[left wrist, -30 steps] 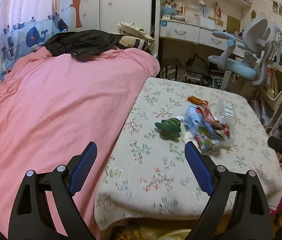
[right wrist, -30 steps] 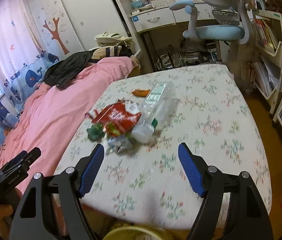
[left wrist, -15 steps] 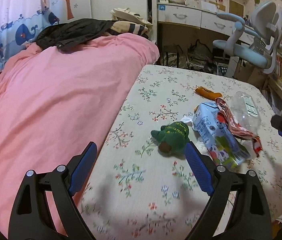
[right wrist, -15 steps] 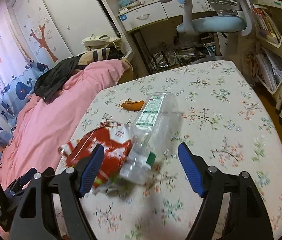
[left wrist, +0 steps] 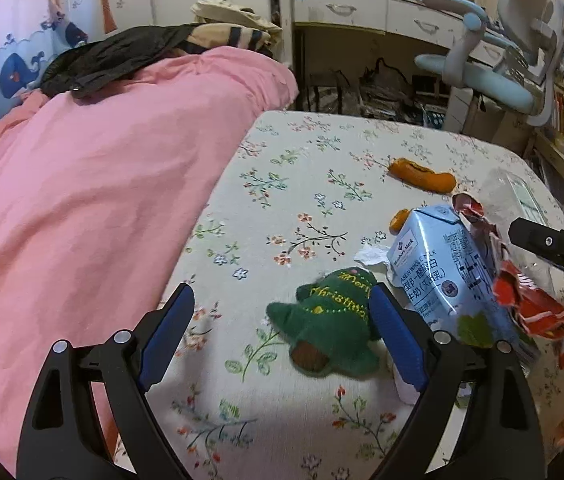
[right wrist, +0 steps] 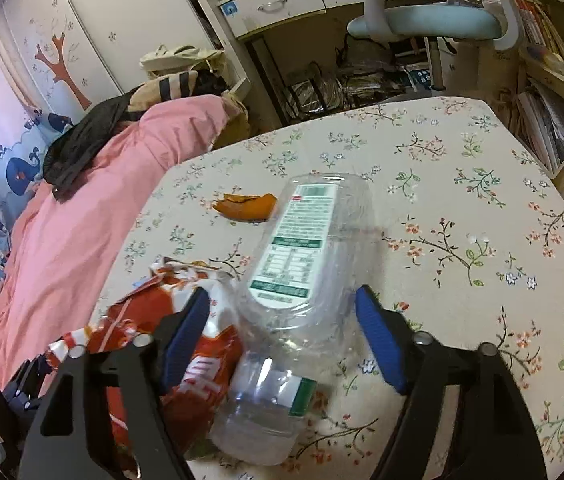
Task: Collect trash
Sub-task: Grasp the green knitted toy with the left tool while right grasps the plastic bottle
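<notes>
Clear plastic bottle (right wrist: 302,264) lies on its side on the floral counter (right wrist: 462,208), between the blue pads of the right hand-held gripper (right wrist: 280,338); the jaws have just been closing, with no visible pad contact. Red wrapper (right wrist: 150,320) lies at the bottle's 9 o'clock; orange peel (right wrist: 248,206) at its 11 o'clock. Left hand-held gripper (left wrist: 280,338) stands wide open, the green felt tree (left wrist: 332,326) between its jaws against the right-side pad. Blue milk carton (left wrist: 442,268) lies at the tree's 2 o'clock.
</notes>
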Available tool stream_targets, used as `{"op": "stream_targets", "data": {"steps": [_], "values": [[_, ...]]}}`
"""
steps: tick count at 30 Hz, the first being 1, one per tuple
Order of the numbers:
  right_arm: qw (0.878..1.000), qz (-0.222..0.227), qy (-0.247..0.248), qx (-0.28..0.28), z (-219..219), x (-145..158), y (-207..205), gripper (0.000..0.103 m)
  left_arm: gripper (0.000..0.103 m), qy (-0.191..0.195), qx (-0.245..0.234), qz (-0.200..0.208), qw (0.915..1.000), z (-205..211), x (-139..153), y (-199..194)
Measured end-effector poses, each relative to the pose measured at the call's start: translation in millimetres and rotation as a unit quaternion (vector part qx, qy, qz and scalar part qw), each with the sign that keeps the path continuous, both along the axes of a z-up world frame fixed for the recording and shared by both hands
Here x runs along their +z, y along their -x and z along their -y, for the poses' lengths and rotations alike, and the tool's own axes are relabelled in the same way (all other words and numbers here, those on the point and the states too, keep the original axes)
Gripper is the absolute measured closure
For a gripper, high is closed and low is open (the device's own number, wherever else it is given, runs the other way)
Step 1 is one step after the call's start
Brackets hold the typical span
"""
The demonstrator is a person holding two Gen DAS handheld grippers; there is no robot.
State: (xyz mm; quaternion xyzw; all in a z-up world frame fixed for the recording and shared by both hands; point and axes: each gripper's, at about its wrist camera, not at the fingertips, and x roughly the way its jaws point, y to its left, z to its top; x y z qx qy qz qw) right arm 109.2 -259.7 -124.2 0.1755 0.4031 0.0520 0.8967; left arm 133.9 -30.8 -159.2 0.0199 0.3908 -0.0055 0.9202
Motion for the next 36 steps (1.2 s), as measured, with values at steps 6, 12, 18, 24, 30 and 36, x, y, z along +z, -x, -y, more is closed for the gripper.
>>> {"op": "stream_targets", "data": {"steps": [6,12,18,24,30,36], "values": [[1.000,-0.010,-0.015,0.012,19,2,2,0.043,0.062,0.053,-0.044,-0.027,0.9973,1,-3,-11],[1.000,-0.006,-0.029,0.008,34,13,19,0.043,0.101,0.060,-0.047,-0.017,0.9969,-7,12,3],[0.999,-0.015,-0.025,0.019,44,19,50,0.043,0.102,0.079,-0.042,-0.014,0.9959,-25,25,34],[0.999,-0.040,-0.020,0.019,57,12,63,0.043,0.101,0.057,-0.055,-0.020,0.9967,-26,29,51],[0.998,-0.048,-0.010,0.031,65,6,66,0.042,0.043,0.030,-0.023,0.010,0.9992,-25,27,38],[0.997,-0.049,0.010,0.052,58,5,59,0.042,0.036,0.037,-0.034,-0.024,0.9985,-9,10,9]]}}
